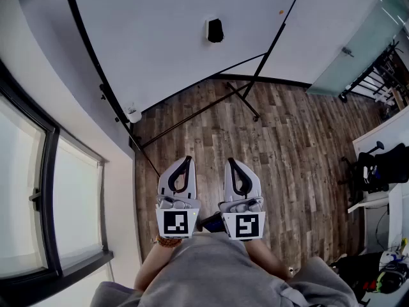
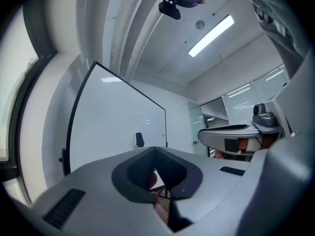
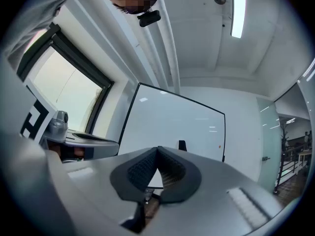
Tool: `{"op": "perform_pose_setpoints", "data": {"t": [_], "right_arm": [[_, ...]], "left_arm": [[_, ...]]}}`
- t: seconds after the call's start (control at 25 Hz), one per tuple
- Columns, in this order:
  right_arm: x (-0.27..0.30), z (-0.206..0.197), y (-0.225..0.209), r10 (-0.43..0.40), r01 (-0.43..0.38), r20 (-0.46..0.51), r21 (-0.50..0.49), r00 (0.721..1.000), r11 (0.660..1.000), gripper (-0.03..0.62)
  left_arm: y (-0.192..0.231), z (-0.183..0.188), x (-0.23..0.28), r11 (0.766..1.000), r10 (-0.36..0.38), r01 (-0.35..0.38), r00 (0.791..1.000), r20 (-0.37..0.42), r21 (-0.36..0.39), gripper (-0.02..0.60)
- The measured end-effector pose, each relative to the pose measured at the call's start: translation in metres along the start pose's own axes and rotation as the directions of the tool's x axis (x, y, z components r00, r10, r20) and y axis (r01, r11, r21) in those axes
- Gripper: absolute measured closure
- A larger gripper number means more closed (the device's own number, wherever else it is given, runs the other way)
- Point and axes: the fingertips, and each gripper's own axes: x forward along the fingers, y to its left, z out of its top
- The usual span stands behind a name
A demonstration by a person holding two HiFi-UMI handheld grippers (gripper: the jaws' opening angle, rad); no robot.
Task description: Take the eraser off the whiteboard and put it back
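A black eraser [image 1: 215, 31] sticks to the large whiteboard [image 1: 166, 37] well ahead of me; it also shows small as the eraser [image 2: 139, 140] in the left gripper view and the eraser [image 3: 182, 145] in the right gripper view. Both grippers are held side by side close to the person's body, far from the board. My left gripper [image 1: 186, 161] is shut with its tips together and nothing between them. My right gripper [image 1: 231, 164] is likewise shut and empty. Each one's tips meet in its own view, left gripper [image 2: 154, 149] and right gripper [image 3: 158, 149].
The whiteboard stands on a black frame with legs [image 1: 239, 94] on the wooden floor [image 1: 300, 158]. A window [image 1: 38, 190] runs along the left wall. A desk with a chair [image 1: 377, 171] stands at the right, and a glass partition [image 1: 358, 50] at the far right.
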Motion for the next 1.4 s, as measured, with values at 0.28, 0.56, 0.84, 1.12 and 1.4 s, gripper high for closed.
{"op": "perform_pose_setpoints", "data": {"t": [0.28, 0.56, 0.84, 1.12, 1.4], "right_arm": [[0.013, -0.012, 0.013, -0.011, 0.011, -0.045, -0.014, 0.999, 1.000, 0.583], [0.031, -0.010, 0.023, -0.013, 0.011, -0.055, -0.039, 0.998, 0.999, 0.583], [0.051, -0.017, 0.016, -0.005, 0.002, -0.059, -0.046, 0.998, 0.999, 0.583], [0.077, -0.027, 0.000, 0.023, -0.026, -0.058, -0.045, 0.998, 0.999, 0.582], [0.105, -0.039, -0.026, 0.033, -0.034, -0.058, -0.026, 0.998, 0.999, 0.583]], "left_arm": [[0.026, -0.006, 0.002, 1.000, -0.006, 0.006, 1.000, 0.001, -0.012, 0.575], [0.038, -0.014, 0.009, 0.999, -0.012, 0.011, 1.000, -0.003, -0.042, 0.575], [0.047, -0.018, 0.025, 0.999, -0.001, 0.001, 1.000, -0.011, -0.046, 0.575], [0.054, -0.020, 0.052, 0.999, 0.021, -0.021, 1.000, -0.022, -0.036, 0.575], [0.057, -0.024, 0.090, 0.999, 0.036, -0.037, 0.999, -0.032, -0.025, 0.575]]}}
